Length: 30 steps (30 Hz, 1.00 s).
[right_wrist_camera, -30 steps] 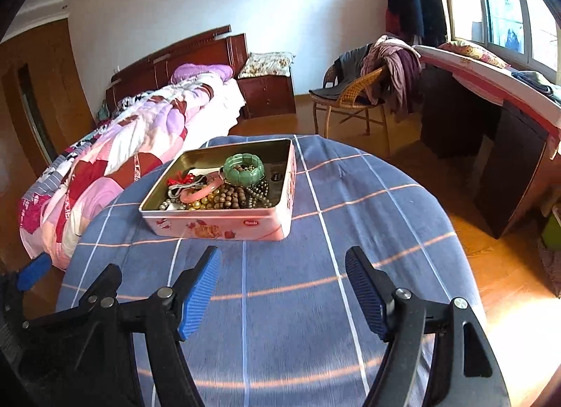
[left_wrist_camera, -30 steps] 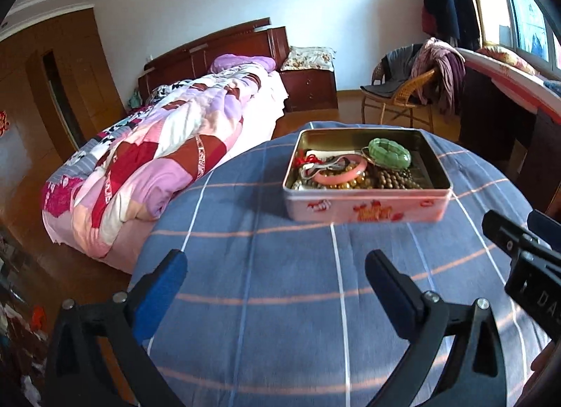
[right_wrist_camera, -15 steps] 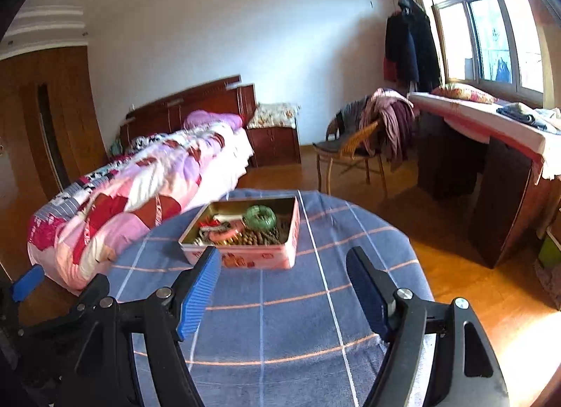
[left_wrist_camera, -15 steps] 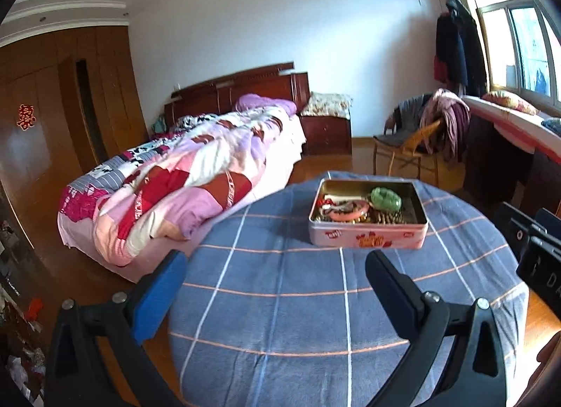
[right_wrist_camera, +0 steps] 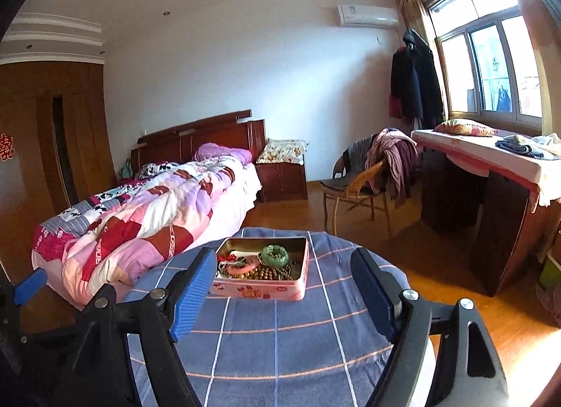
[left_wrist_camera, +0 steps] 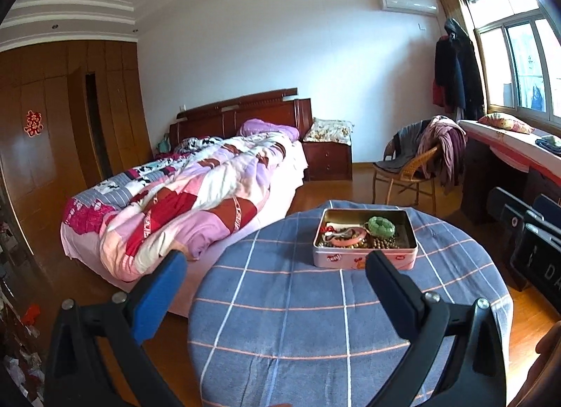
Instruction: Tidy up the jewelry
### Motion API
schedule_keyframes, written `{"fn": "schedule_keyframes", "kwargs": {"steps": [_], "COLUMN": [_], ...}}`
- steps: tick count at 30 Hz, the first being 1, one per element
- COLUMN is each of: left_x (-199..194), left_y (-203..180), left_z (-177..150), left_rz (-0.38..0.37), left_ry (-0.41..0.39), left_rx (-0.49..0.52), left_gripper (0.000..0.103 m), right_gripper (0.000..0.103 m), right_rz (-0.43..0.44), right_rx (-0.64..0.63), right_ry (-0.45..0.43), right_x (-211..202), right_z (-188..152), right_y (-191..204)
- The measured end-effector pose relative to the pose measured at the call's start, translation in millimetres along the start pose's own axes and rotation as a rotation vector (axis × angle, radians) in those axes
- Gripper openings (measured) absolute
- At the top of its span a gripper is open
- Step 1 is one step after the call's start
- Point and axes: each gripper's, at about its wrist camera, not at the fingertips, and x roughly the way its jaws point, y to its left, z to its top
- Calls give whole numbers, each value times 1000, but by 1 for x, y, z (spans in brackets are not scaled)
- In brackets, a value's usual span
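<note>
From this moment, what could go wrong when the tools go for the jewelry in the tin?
1. In the tin, the green bracelet, pink bangle and brown beads lie tangled, so lifting one may drag out others.
2. The tin looks light on the loose tablecloth; a push from the open right tool or left tool could slide it.

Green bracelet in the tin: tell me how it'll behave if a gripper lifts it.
The green bracelet looks chunky and ring-shaped, so probably rigid. It rests on a jumble of beads in the tin, so strands may snag. Its glossy surface could slip between the pads.
</note>
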Motion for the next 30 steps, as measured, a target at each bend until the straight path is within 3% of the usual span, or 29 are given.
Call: {"fn": "schedule_keyframes", "kwargs": {"steps": [30], "left_x": [-7], "left_y": [4], "left_z": [6], "left_rz": [-6], "left_ry": [-28], "left_rx": [-17], "left_gripper": [103], "right_gripper": [80], "right_rz": [12], "right_rx": [11], "right_ry": [-11], "right_x": [-4], "right_z": [2], "right_y": [-2]}}
